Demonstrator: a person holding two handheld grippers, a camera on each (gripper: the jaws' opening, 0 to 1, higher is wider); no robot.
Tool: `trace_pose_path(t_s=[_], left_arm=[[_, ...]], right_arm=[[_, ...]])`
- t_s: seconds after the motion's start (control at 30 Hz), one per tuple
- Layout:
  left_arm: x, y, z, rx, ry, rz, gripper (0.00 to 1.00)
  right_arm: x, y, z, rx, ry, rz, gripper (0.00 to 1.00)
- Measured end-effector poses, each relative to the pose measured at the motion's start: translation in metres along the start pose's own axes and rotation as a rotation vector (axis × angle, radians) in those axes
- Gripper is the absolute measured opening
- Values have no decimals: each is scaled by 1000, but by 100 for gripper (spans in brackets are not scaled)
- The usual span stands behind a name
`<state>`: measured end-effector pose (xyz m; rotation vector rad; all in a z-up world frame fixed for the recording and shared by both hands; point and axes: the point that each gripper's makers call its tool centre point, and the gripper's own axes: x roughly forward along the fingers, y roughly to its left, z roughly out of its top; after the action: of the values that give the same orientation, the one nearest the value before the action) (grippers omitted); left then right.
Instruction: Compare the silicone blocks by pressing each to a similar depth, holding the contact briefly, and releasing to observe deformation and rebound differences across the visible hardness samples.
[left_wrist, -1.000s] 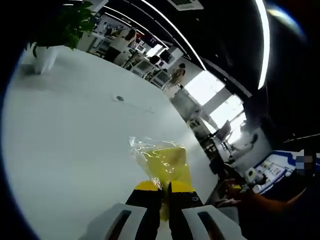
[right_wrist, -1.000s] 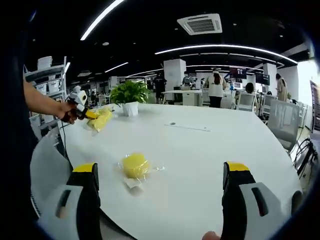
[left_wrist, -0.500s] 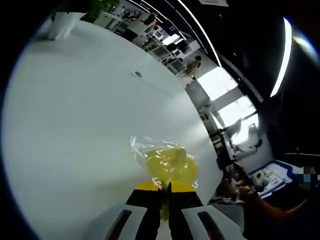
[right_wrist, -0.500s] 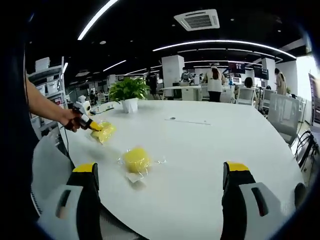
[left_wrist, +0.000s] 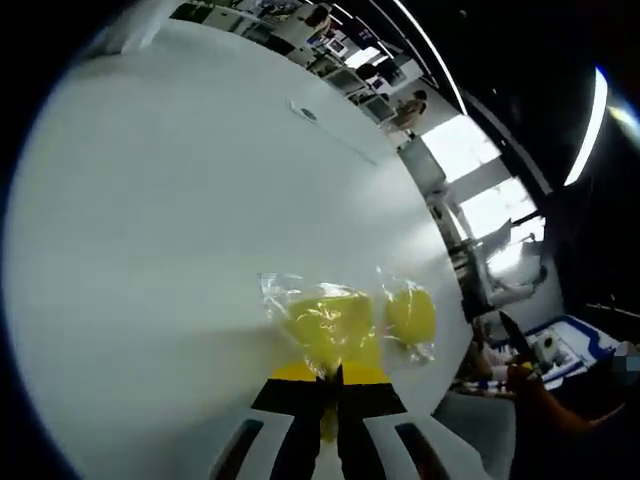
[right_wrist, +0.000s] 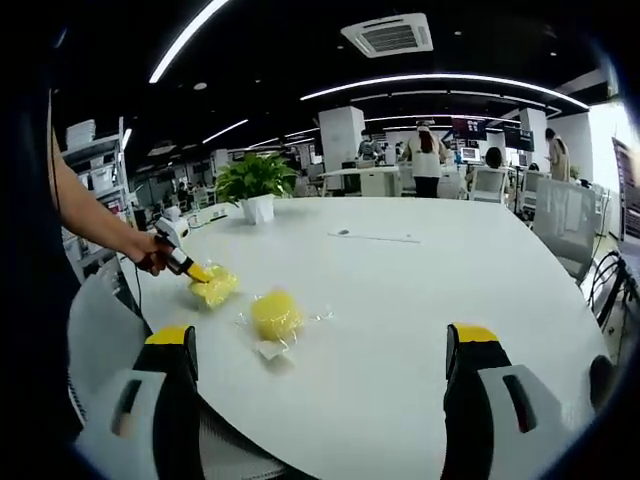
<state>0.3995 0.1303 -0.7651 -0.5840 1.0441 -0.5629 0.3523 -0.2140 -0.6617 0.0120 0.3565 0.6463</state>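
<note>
Left gripper view: left gripper pinches bagged block near table edge.

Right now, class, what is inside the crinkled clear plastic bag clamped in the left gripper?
Inside the crinkled clear plastic bag is a soft yellow block, held by the left gripper. Its lower end is covered by the closed jaws.

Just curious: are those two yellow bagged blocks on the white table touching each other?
Apart. In the right gripper view, bare table shows between the bagged block held by the left tool and the bagged block lying alone.
</note>
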Motion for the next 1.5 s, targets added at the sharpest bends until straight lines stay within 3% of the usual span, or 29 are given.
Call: trace_pose_path(t_s=[0.17, 0.23, 0.27, 0.33, 0.67, 0.93, 1.1, 1.17, 1.23, 1.27, 1.3, 1.33, 1.43, 1.5], left_arm=[[4, 1, -2, -15, 14, 2, 2], [6, 11, -2, -9, 20, 51, 2], [6, 17, -5, 47, 41, 91, 3], [9, 15, -2, 193, 48, 109, 3], [11, 29, 2, 181, 56, 131, 4], [11, 35, 3, 234, -19, 120, 6], [13, 33, 4, 258, -22, 116, 7], [12, 34, 5, 232, -31, 104, 9], [11, 37, 7, 108, -80, 92, 16], [9, 42, 6, 89, -94, 112, 21], [7, 45, 7, 121, -118, 123, 26], [4, 41, 11, 178, -171, 89, 28], [-5, 33, 8, 129, -253, 17, 47], [-13, 35, 8, 149, -272, 28, 62]], right_arm=[[1, -2, -6, 2, 29, -5, 97], [3, 2, -8, -13, 37, 5, 97], [4, 3, -9, -17, 41, 9, 97], [5, 4, -10, -19, 46, 14, 97], [5, 8, -9, -11, 45, 20, 97], [3, 8, -7, -7, 39, 14, 97], [3, 11, -7, -7, 38, 20, 97], [3, 13, -7, -7, 40, 24, 97], [3, 13, -7, -8, 41, 25, 97], [4, 13, -7, -8, 40, 25, 97], [4, 12, -6, -6, 40, 26, 97], [5, 12, -6, -6, 40, 26, 97], [7, 10, -2, -5, 28, 25, 97], [8, 10, 0, -5, 25, 24, 97]])
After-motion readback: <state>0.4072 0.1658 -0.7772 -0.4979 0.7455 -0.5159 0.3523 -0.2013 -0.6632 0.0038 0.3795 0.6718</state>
